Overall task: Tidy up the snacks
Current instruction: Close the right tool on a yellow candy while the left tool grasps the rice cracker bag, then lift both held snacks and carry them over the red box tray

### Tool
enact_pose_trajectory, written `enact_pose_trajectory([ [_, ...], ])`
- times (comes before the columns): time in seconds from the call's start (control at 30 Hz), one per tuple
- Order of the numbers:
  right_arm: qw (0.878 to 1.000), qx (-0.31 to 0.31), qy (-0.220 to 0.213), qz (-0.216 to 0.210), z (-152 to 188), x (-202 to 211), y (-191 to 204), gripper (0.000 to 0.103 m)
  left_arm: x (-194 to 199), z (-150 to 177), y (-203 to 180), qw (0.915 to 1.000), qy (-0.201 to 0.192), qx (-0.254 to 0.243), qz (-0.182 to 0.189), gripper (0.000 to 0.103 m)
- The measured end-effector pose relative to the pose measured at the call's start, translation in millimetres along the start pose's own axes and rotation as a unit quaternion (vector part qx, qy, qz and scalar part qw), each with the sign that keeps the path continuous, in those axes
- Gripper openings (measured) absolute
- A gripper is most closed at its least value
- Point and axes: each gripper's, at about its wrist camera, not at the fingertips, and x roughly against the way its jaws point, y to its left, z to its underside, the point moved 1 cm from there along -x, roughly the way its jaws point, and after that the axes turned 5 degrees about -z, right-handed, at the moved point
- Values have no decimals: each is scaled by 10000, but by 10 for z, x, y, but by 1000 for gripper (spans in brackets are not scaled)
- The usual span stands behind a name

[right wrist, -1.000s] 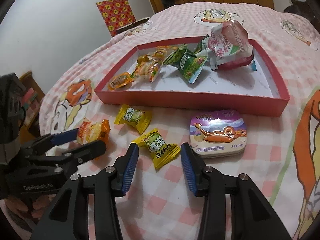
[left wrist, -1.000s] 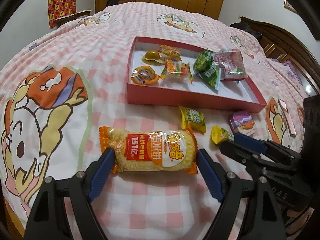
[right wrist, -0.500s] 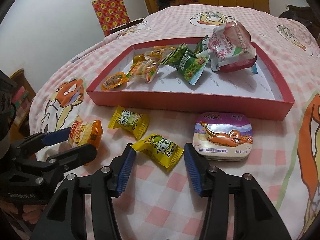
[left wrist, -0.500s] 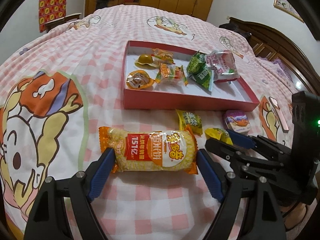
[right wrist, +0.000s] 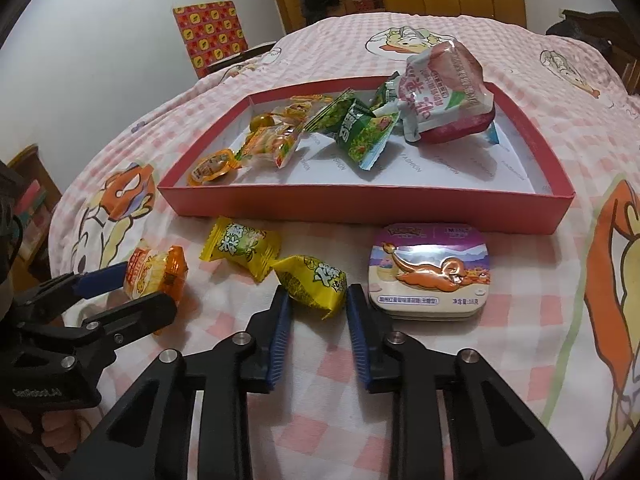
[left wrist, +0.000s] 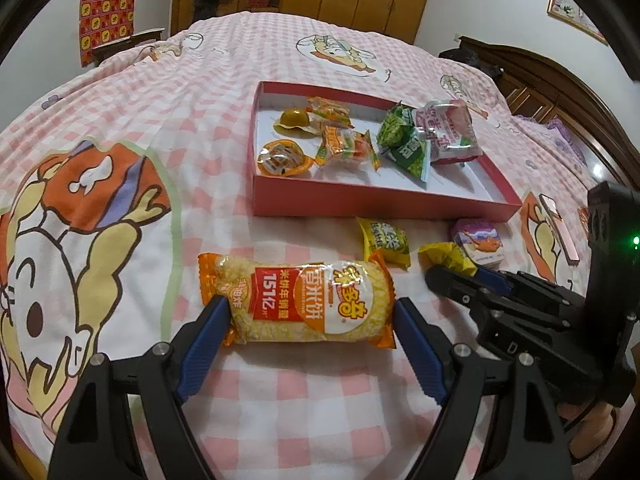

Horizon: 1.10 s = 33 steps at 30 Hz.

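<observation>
An orange rice-cracker packet [left wrist: 304, 300] lies crosswise between the blue pads of my left gripper [left wrist: 310, 324], which is shut on its two ends. The right wrist view shows that packet [right wrist: 156, 272] in the left gripper [right wrist: 148, 292], slightly above the bedspread. My right gripper [right wrist: 318, 312] is shut on the near end of a crumpled yellow candy [right wrist: 314, 280], which the left wrist view shows at the tips of the right gripper [left wrist: 456, 276]. Beyond both stands the red tray [right wrist: 360, 204], holding several wrapped snacks.
A second yellow candy [right wrist: 240, 246] and a purple tin with an orange creature [right wrist: 428, 272] lie on the pink checked bedspread in front of the tray. A phone [left wrist: 560, 224] rests at the right. A wooden headboard [left wrist: 560, 92] runs along the far right.
My right gripper's fingers have narrowed onto the yellow candy, which now sits tilted between them. The left gripper keeps the rice-cracker packet in the same hold while the view shifts a little.
</observation>
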Motion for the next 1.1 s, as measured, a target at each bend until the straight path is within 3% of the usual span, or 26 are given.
enact_pose_trajectory([
  [0.27, 9995, -36, 9, -300, 21, 60, -14, 16, 83, 2, -16, 9999, -36, 60, -89, 86],
  [0.33, 9996, 36, -25, -284, 12, 84, 20, 24, 94, 0, -28, 9999, -49, 46, -103, 86],
  [0.4, 9996, 101, -46, -259, -5, 88, 59, 45, 99, 0, -36, 9999, -56, 40, -112, 86],
  [0.47, 9997, 133, -33, -214, -29, 70, 73, 47, 96, 2, -38, 9999, -41, 53, -92, 86],
  [0.73, 9995, 11, -21, -318, -167, -36, 52, 47, 75, 12, -4, 9999, -3, 135, -89, 86],
  [0.83, 9975, -368, -18, -610, -202, -107, -30, 46, 62, 17, 8, 9998, 11, 169, -79, 86],
  [0.97, 9978, -432, 19, -498, -169, -139, -50, 27, 57, 17, 8, 9998, 11, 168, -75, 86],
  [1.1, 9971, -492, -57, -579, -162, -76, -69, 26, 64, 18, 0, 9998, -14, 155, -80, 86],
])
